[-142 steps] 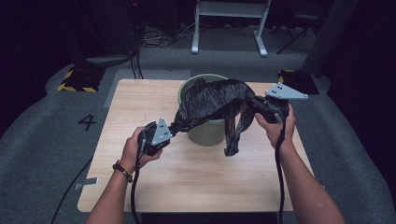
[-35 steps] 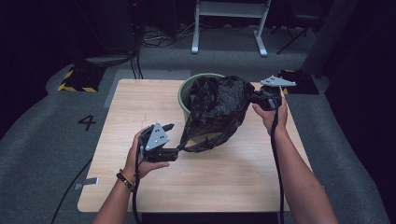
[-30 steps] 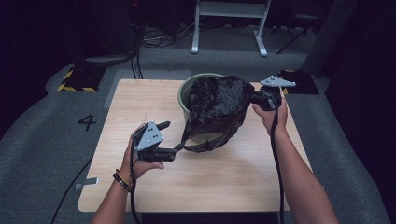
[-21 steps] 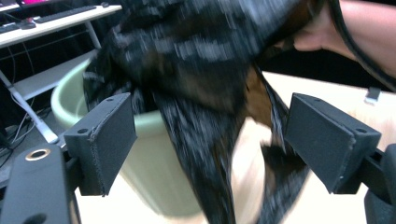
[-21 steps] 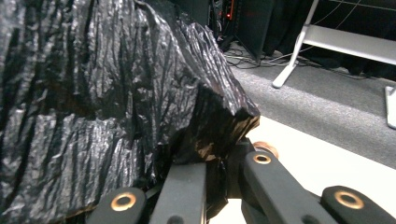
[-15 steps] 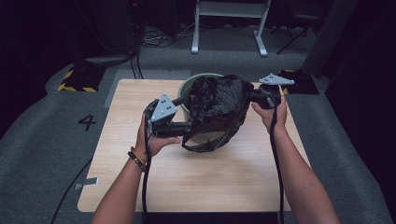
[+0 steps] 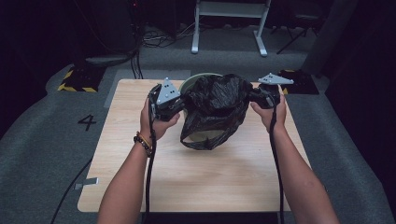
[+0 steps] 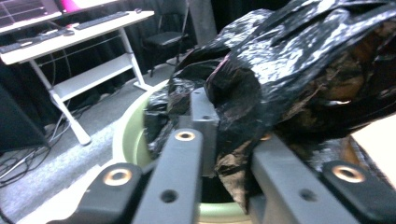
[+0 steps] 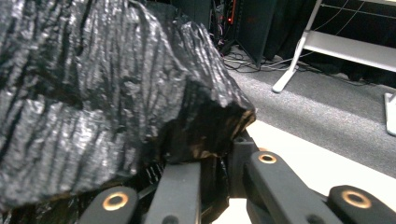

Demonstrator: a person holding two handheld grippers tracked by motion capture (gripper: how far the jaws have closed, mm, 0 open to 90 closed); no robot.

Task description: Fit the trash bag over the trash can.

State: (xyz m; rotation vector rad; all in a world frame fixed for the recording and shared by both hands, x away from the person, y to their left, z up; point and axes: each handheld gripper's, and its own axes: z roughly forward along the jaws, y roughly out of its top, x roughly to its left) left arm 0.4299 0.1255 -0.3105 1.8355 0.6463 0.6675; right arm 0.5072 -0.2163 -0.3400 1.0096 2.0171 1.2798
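Both forearms in from the near edge of the counter (image 7: 140, 186), reaching up the middle toward the far side, wrists about level with each other. Left hand (image 7: 156, 122) now up beside the bin, well away from the spot near the counter's middle where it sat a second ago. Left gripper (image 7: 180, 103) just been closing, jaws now clamped on a fold of the black bin bag (image 7: 215, 105); plain enough in the left gripper view, with crinkled film (image 8: 243, 154) bunched between the two black jaws. Right gripper (image 7: 256, 97) same place as before, jaws pinching the opposite edge of the bag, plastic wedged between them (image 9: 205, 149) in the right gripper view. Maybe loosened a hair, but no sign of letting go.

So: two grips now instead of one. Bag stretched between the grippers, hanging over the pale green bin (image 7: 198, 81) at the far middle of the counter, loose bottom drooping down in front of the bin toward the near side. Looks like the point where the mouth can be spread and pulled down around the rim (image 8: 128, 135). Can't tell whether any of the bag is over the rim yet.

Beyond the counter: grey carpet, a white desk frame (image 7: 229, 23), cables.
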